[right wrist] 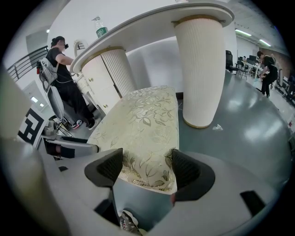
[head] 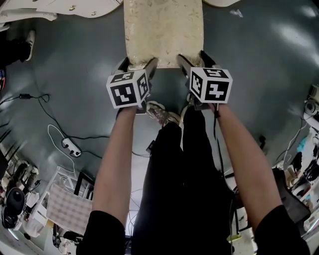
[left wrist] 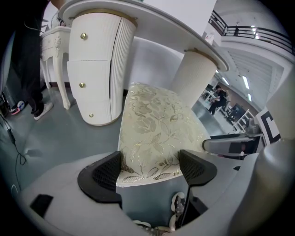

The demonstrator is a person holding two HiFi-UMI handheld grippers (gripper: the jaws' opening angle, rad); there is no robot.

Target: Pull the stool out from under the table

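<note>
On the glossy grey floor, the cream floral-upholstered rectangular stool stands with its far end under the white oval table, while the left gripper and right gripper each straddle a near seat corner, jaws wide apart and unclamped.

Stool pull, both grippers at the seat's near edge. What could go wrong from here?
1. Slip: the left gripper and right gripper each straddle a near corner of the stool with jaws wide and no clamp visible, so they may slide off the seat.
2. Feet: the person's shoes sit right behind that edge, so the stool could run into them.
3. Trip: a corded power strip lies to the person's left, and a step back could snag it.
</note>
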